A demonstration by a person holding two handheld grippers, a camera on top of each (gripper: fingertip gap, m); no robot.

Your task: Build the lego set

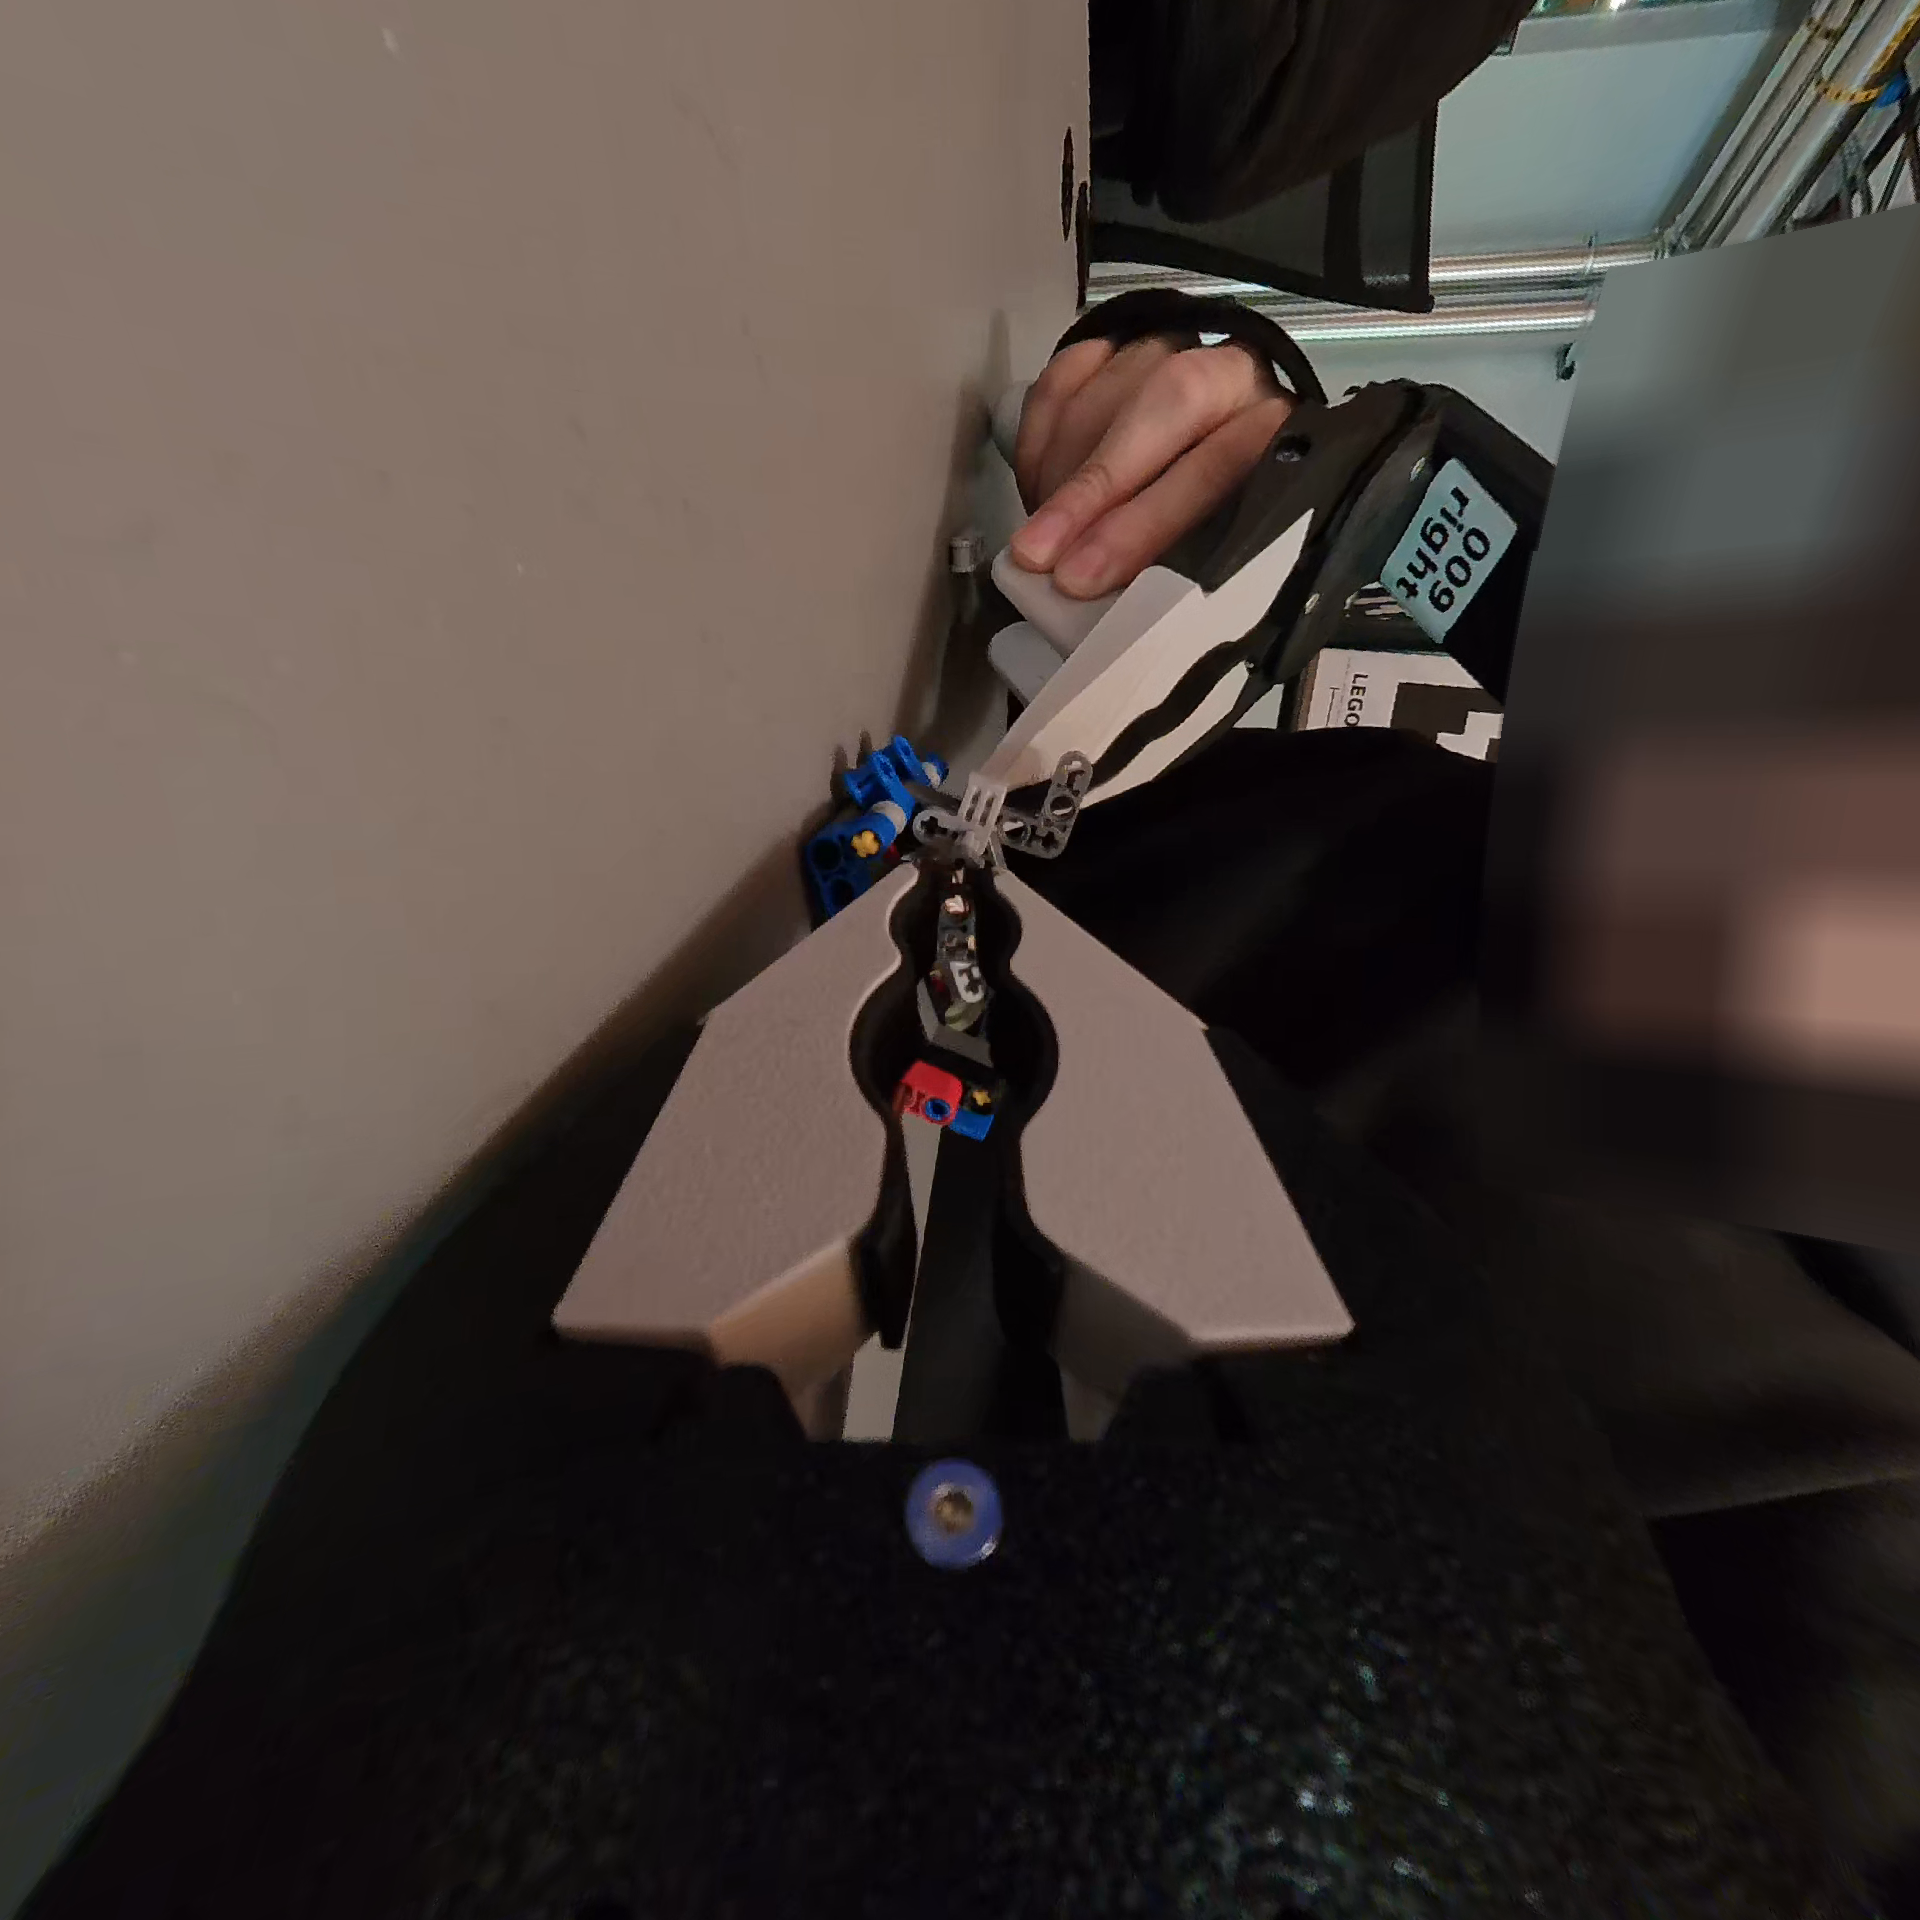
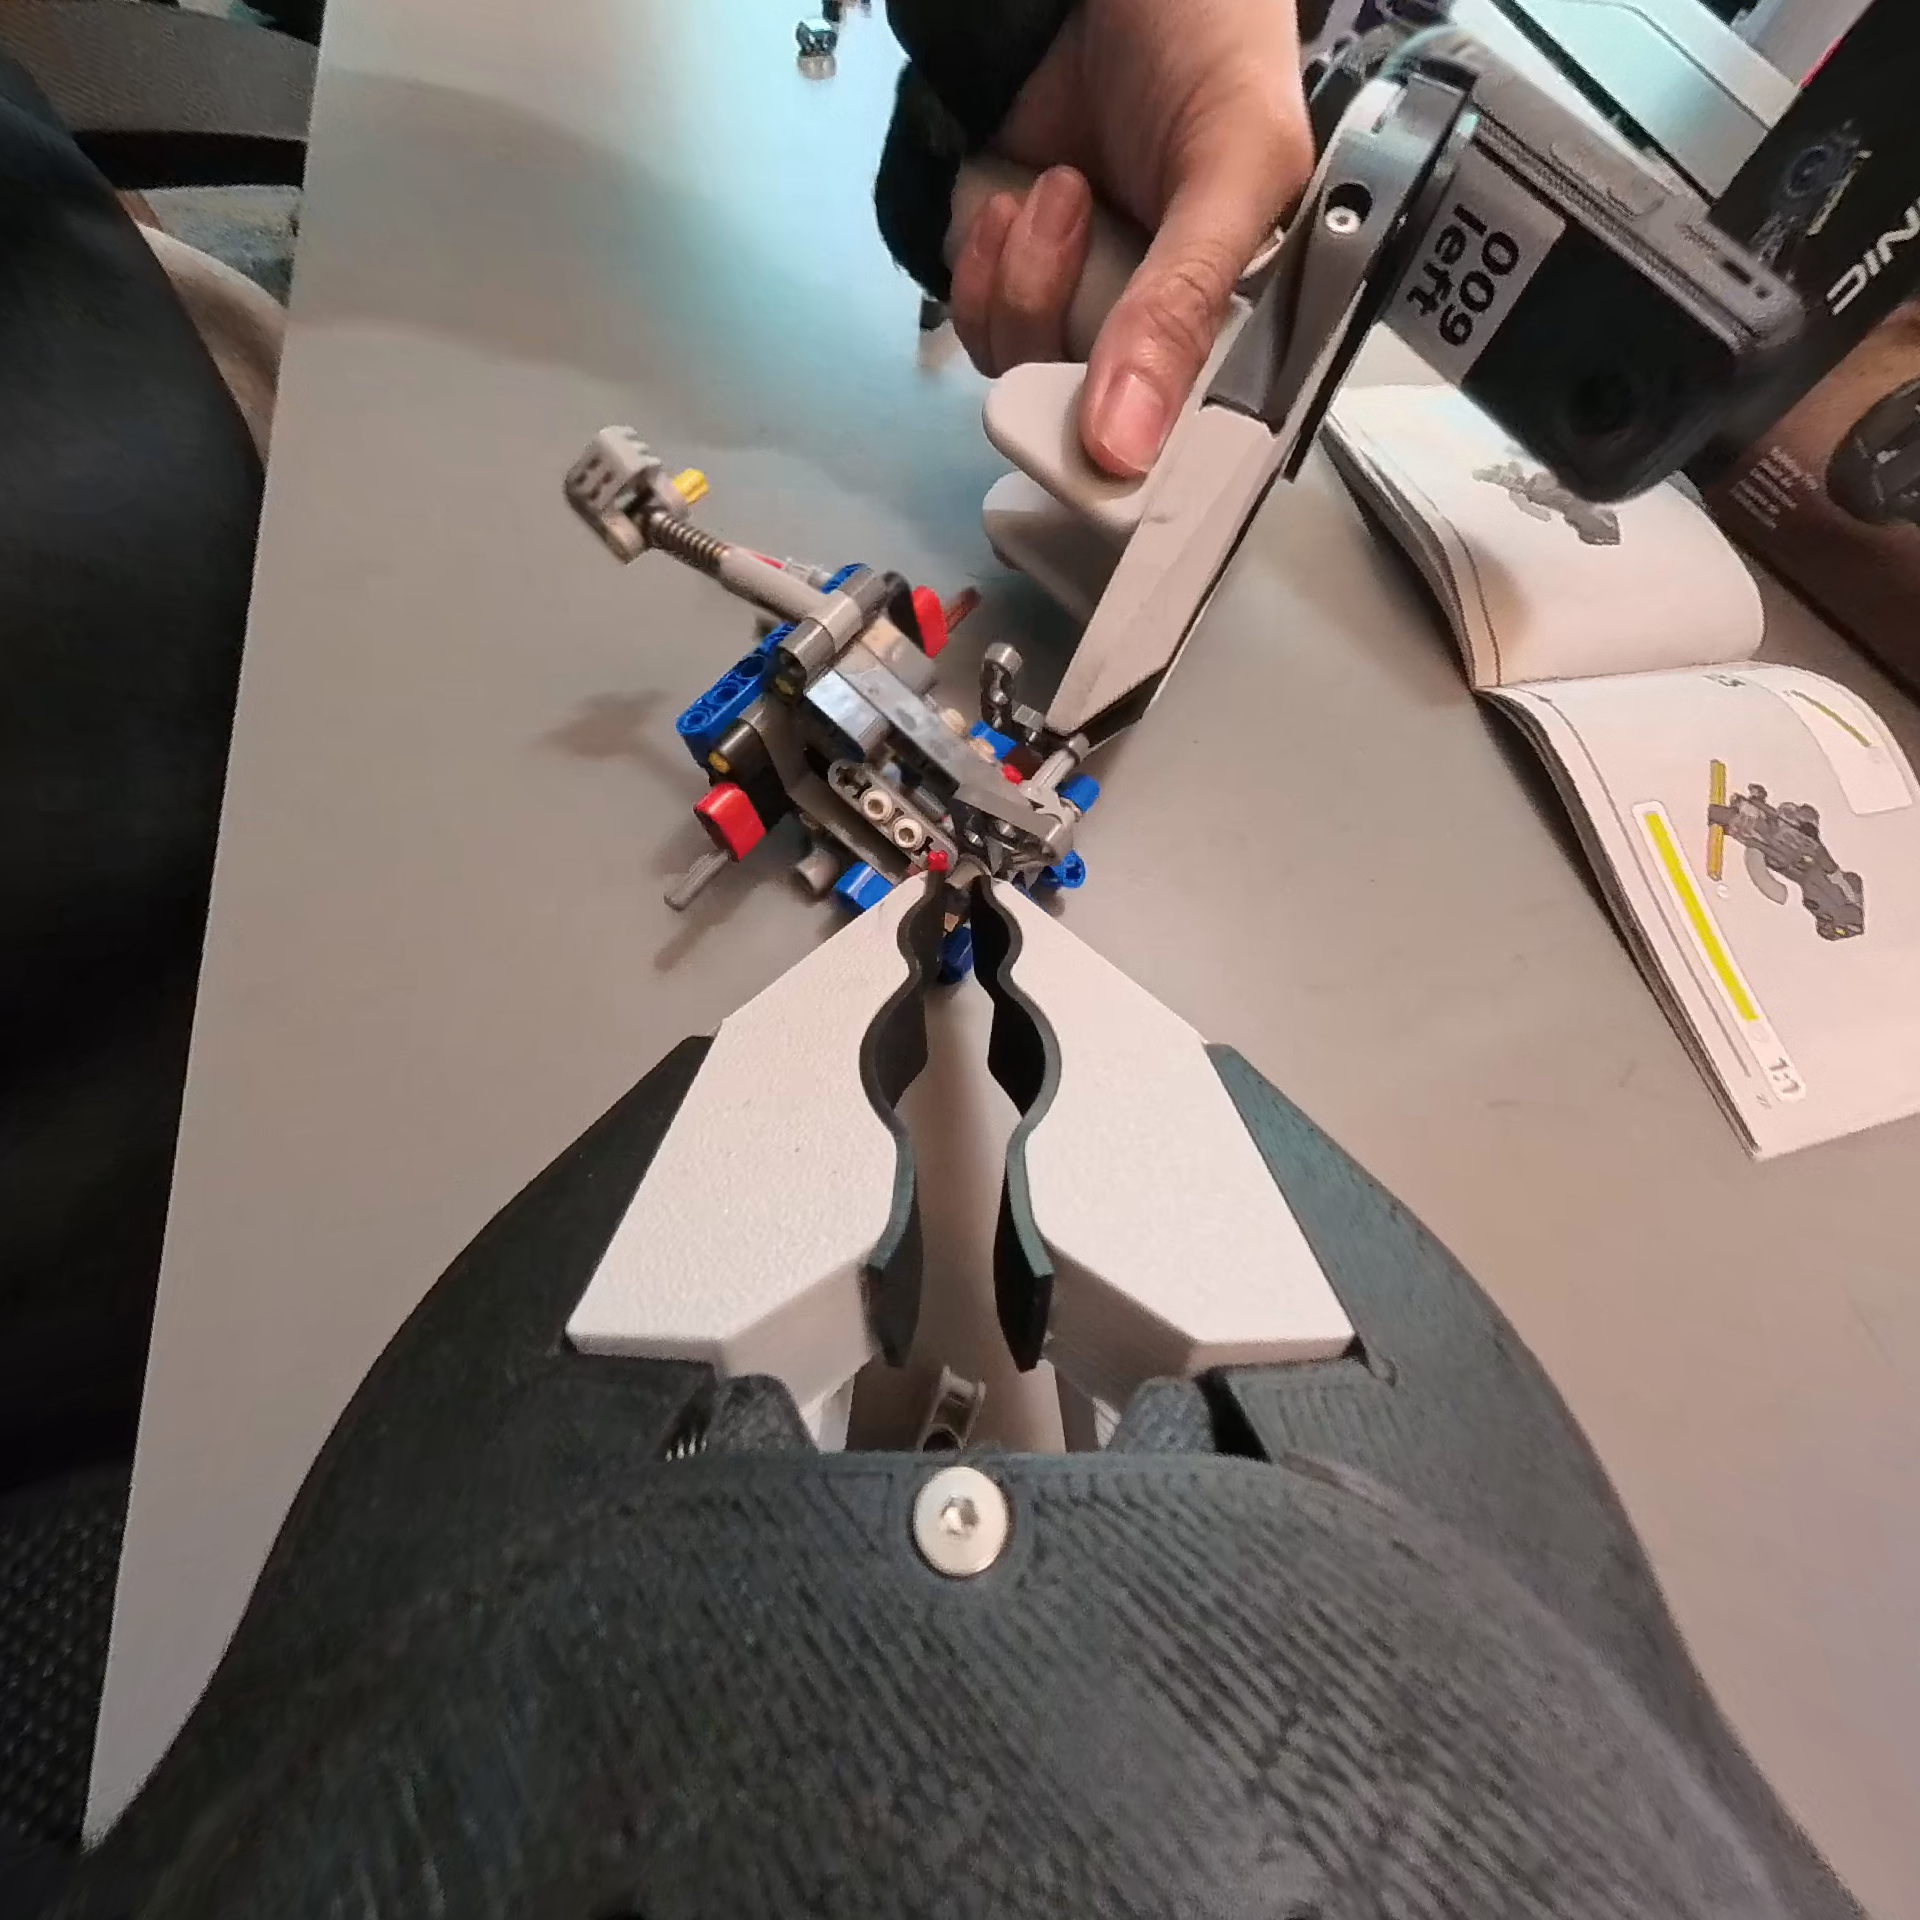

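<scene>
A small brick model [image 2: 862, 727] of grey, blue and red beams, with a spring strut [image 2: 665, 530], lies on the grey table [image 2: 468, 312]. My right gripper [image 2: 961, 883] is shut, its tips pinching a grey beam at the model's near edge. The left wrist view shows those tips [image 1: 987, 805] on the grey L-shaped beam [image 1: 1044, 821]. My left gripper [image 2: 1075, 732] comes down from the upper right and is shut on a grey pin [image 2: 1060, 769] at the model's right side. In its own view the left gripper [image 1: 961, 871] meets at the model, with blue parts [image 1: 862, 821] beside it.
An open instruction booklet [image 2: 1662, 831] lies to the right, with a dark box [image 2: 1849, 208] behind it. Small loose parts [image 2: 816, 42] lie at the table's far end. A hand [image 2: 1122, 208] holds the left gripper. A person's dark clothing borders the table's left edge. Both grippers' tips are close together, under 4 cm apart.
</scene>
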